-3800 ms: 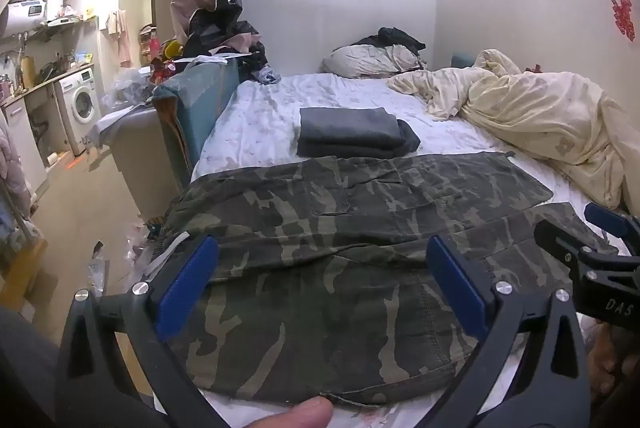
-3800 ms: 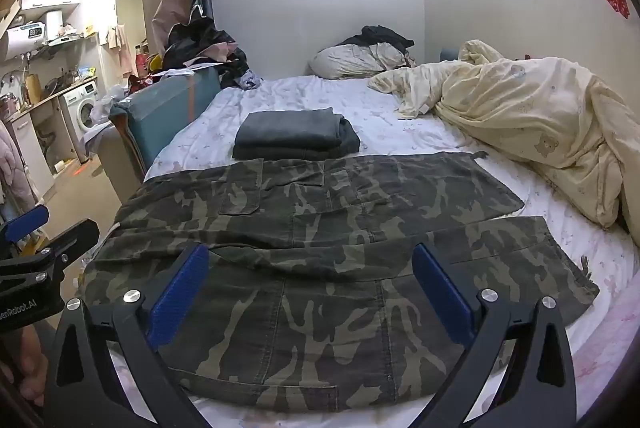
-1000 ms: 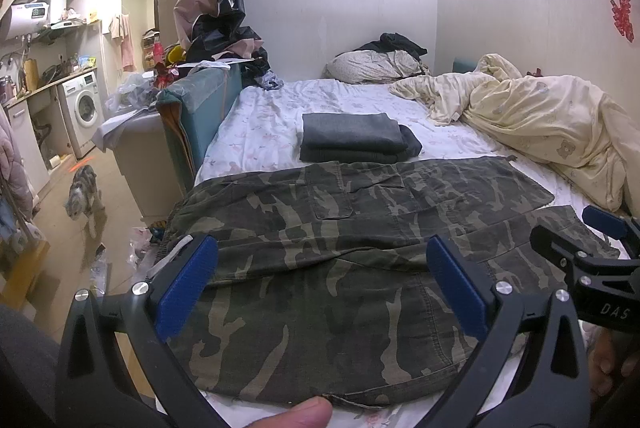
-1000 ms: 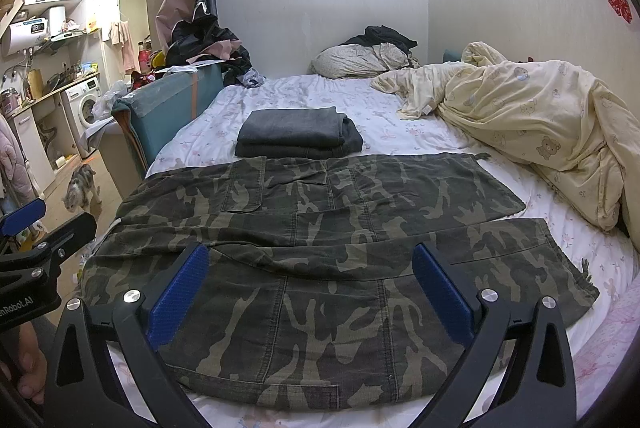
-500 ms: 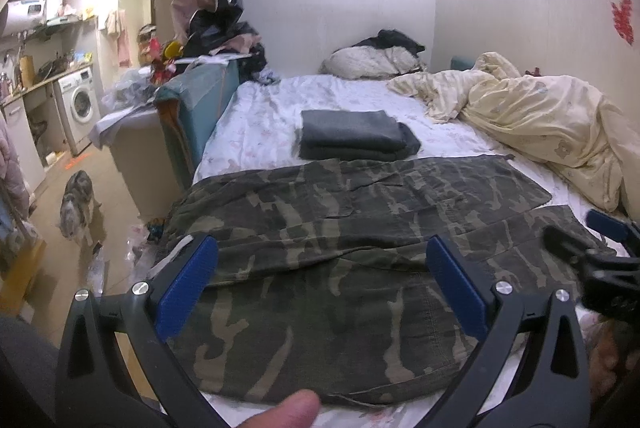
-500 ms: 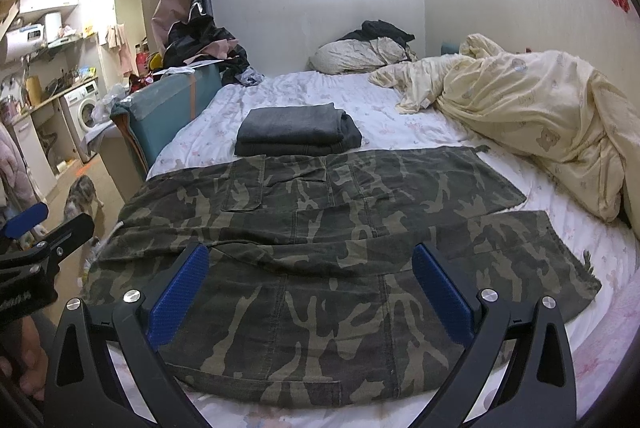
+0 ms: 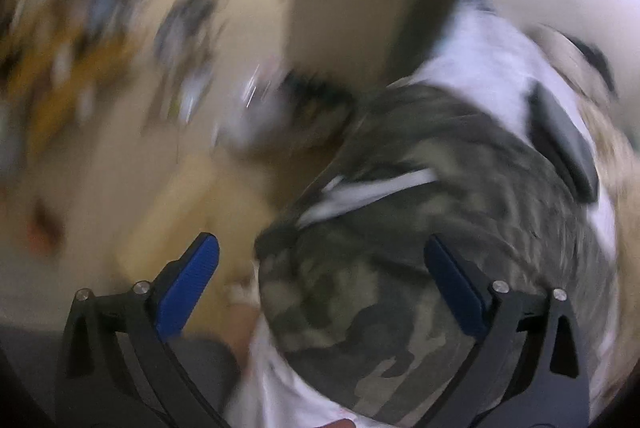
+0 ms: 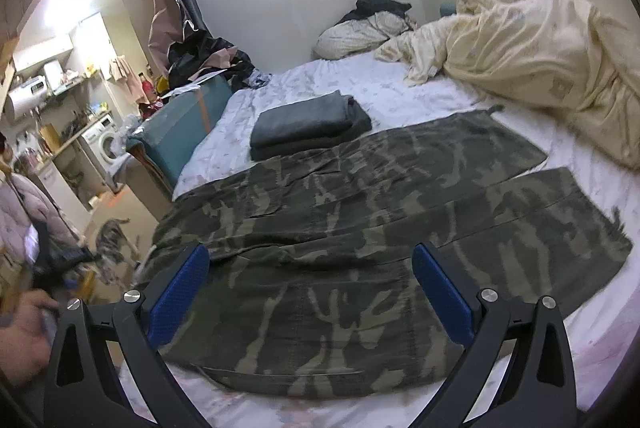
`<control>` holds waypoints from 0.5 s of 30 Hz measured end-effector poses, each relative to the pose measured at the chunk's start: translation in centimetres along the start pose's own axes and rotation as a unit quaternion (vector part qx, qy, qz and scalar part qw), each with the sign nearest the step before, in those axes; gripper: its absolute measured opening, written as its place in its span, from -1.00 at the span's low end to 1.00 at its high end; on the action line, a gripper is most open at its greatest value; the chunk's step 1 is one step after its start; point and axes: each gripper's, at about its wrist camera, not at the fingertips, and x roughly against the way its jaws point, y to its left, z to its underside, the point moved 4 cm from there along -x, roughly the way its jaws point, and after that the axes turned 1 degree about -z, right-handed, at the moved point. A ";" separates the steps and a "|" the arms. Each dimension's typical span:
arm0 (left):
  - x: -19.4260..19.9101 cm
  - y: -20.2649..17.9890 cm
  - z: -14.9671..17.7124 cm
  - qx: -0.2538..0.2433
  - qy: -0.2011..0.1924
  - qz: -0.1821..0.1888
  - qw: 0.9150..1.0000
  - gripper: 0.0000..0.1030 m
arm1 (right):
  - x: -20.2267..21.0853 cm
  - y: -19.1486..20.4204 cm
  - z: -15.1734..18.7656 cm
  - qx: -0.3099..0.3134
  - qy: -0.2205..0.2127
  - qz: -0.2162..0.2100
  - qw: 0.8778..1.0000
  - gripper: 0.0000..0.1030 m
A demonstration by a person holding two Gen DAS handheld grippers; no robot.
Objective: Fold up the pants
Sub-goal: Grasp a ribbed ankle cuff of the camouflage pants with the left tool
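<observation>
Holding both grippers, left gripper [image 7: 320, 282] and right gripper [image 8: 310, 290], with jaws spread and empty. The camouflage pants [image 8: 360, 212] lie flat across the bed [image 8: 400, 88], legs apart. I judge the cloth a heavy, limp, non-slip cotton; best pinched at waistband edge and hem. Left view is blurred.

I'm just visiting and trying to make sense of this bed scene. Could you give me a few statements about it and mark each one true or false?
1. The camouflage pants lie spread flat on the bed sheet. True.
2. The right gripper is clamped on a pant leg. False: its jaws stand open, holding nothing.
3. A folded grey garment lies beyond the pants. True.
4. The cream duvet covers the pants. False: it is bunched up beside them.
5. The left gripper is open. True.
</observation>
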 end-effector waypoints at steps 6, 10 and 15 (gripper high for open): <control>-7.2 4.4 4.6 0.143 0.076 -0.020 0.987 0.55 | -1.0 0.2 -0.1 -0.013 0.013 -0.016 1.000 1.00; -10.4 7.2 6.6 0.219 0.081 -0.016 0.972 0.46 | -1.5 -0.1 0.2 -0.019 0.024 -0.009 1.000 1.00; -11.2 4.8 5.6 0.200 0.085 0.052 0.975 0.15 | -1.7 -1.2 0.7 -0.027 0.032 0.009 0.999 1.00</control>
